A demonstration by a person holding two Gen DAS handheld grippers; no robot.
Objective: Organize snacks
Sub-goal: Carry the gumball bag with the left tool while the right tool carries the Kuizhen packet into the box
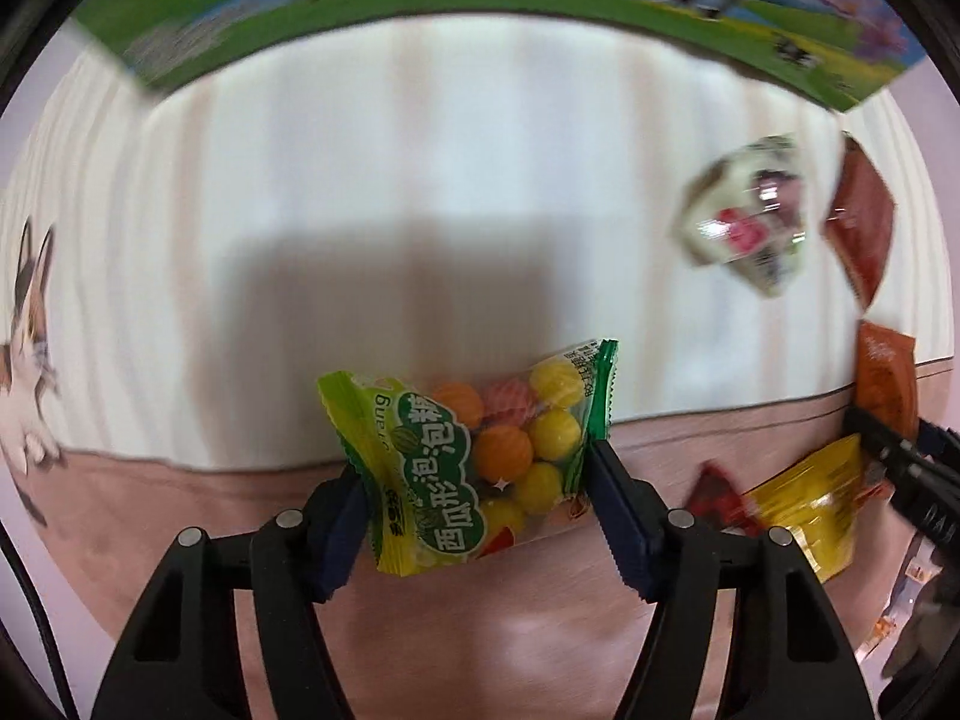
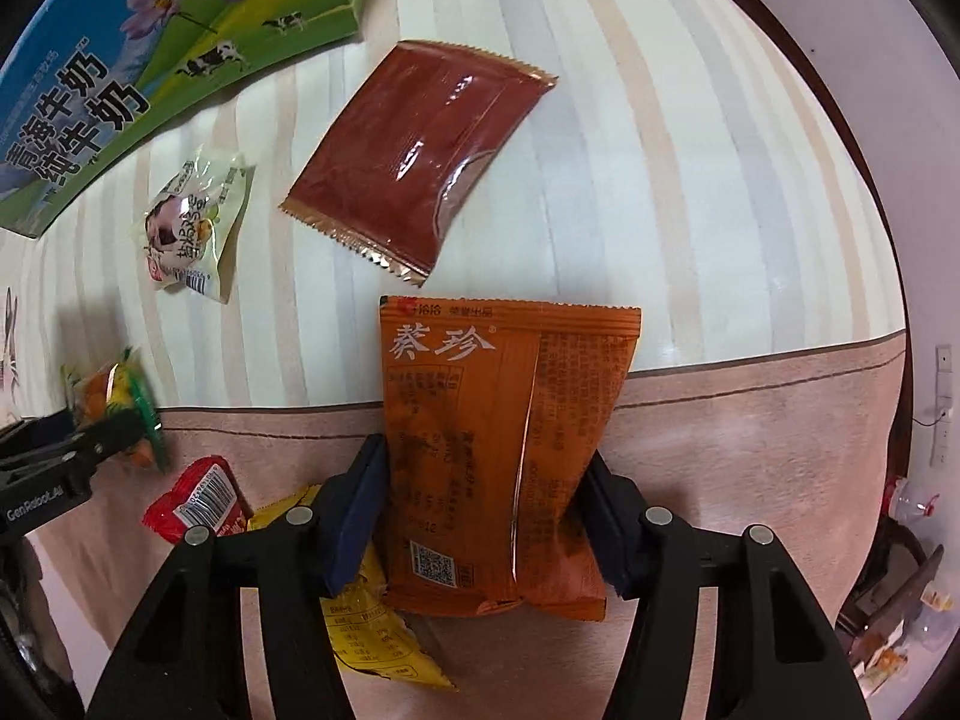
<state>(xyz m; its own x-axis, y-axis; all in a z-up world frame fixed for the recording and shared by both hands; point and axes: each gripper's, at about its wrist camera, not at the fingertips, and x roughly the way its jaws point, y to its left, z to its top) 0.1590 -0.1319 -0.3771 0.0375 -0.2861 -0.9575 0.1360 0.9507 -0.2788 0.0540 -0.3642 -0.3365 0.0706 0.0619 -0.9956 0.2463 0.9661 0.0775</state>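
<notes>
A clear bag of round orange and yellow candies with green ends lies between my left gripper's blue pads. The left gripper is shut on it, one pad on each side edge. In the right wrist view an orange snack packet is pinched at its lower half by my right gripper, and the packet's sides fold in where the pads press. Both point down at the striped tablecloth. The candy bag shows again at the left of the right wrist view.
A large milk carton box with cows and flowers lies at the back left. A brown-red packet and a small white packet rest on the cloth. A red packet and a yellow packet lie between the grippers.
</notes>
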